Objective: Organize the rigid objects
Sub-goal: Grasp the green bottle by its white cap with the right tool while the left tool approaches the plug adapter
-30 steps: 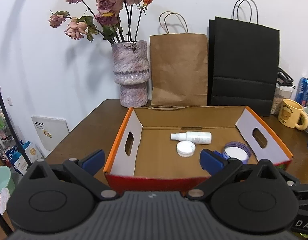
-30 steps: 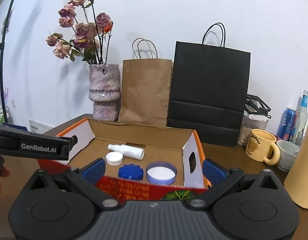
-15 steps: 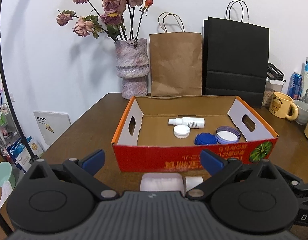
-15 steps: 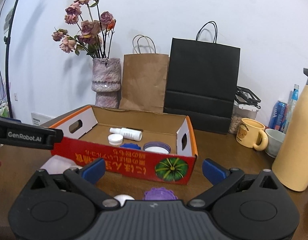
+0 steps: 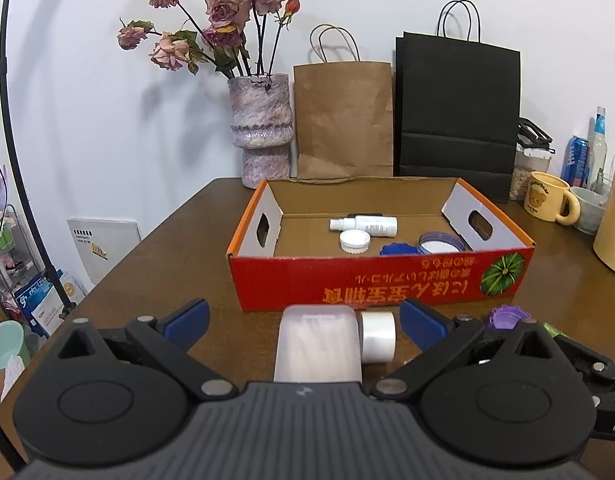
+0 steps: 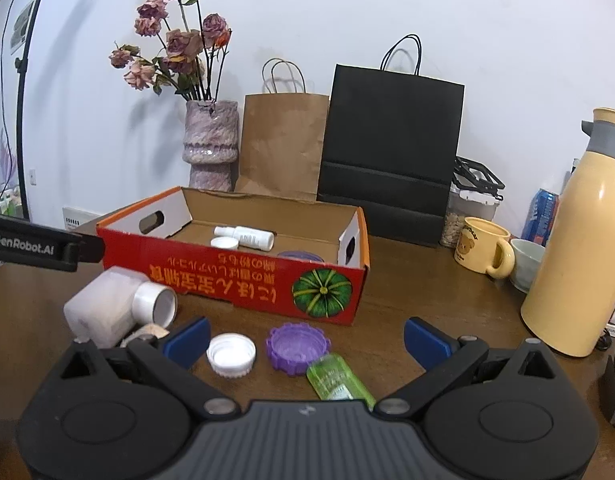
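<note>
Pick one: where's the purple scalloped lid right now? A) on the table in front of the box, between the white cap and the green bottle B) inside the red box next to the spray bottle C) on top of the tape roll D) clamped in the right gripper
A: in the right wrist view the purple scalloped lid lies on the table in front of the red box, with the white cap on one side and the green bottle on the other; the right gripper is open and holds nothing.

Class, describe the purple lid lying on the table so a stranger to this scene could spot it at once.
Find the red cardboard box with the green pumpkin picture on its front. On the bare wooden table just in front of that pumpkin lies the purple lid, open side up. Its colour and scalloped edge separate it from the white cap and the green bottle beside it.
</note>
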`<state>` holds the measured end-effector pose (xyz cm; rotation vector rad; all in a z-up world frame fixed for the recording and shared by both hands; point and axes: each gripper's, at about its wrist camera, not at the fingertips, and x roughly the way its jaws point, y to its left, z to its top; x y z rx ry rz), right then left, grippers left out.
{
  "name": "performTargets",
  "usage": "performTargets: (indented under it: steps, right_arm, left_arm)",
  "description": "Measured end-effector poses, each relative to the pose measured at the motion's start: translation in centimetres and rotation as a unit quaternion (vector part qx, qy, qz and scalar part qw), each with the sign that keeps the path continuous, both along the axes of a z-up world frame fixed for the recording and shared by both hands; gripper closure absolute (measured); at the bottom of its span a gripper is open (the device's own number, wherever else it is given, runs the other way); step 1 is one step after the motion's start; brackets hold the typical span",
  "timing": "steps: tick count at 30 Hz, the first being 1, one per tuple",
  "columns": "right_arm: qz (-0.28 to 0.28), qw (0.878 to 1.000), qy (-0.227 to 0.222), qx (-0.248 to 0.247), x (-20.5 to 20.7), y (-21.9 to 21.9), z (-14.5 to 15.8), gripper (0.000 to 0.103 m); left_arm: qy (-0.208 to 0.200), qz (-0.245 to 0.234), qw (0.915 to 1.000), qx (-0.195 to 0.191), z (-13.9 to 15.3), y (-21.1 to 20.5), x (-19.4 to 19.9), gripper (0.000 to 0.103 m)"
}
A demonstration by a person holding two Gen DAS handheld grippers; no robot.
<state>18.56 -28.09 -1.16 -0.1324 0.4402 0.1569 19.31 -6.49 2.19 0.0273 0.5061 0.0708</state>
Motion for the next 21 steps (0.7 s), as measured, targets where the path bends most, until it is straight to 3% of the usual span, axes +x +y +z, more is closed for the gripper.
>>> performTargets:
  steps: [21]
  right_arm:
    - [0.025, 0.997, 0.055, -0.041, -0.8, -4.0, -3.1, 0.0]
  left_arm:
    - [0.037, 0.01, 0.9993, -0.003, -2.9, 0.4, -2.1, 0.0]
